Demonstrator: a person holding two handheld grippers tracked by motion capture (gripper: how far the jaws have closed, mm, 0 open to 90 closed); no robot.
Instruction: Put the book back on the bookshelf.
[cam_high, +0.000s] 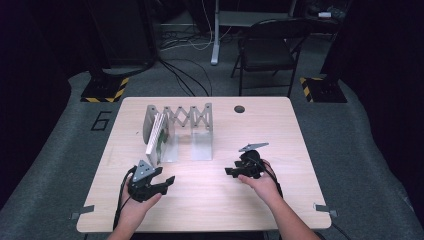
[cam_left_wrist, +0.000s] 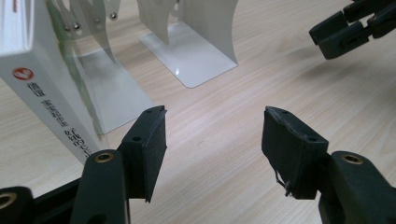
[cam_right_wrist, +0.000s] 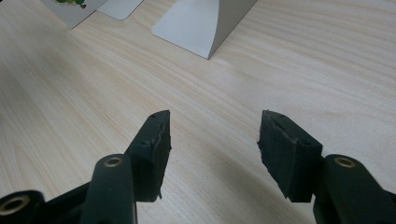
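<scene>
A white book stands tilted in the left bay of an expandable metal bookend rack on a light wooden table. In the left gripper view its spine carries a small red round logo near the top and dark characters running down it, too partly cut off to read; a green-printed cover edge shows beside the spine. In the high view, a large "6" is marked on the grey floor at about 9 o'clock from the table.

The left gripper sits at roughly 7 o'clock on the table, just in front of the book, its jaws spread wide with nothing between them; its own view shows bare tabletop in the gap, the book close at 10 o'clock, and the right gripper's black jaw tips at 2 o'clock. The right gripper rests at about 5 o'clock on the table, well apart from the rack, jaws likewise spread and empty. Its own view shows the base of the rack's white end plate at 12 o'clock.

The high view alone takes in the rack's scissor lattice, a round hole near the table's far edge, a folding chair and yellow-black striped stand bases.
</scene>
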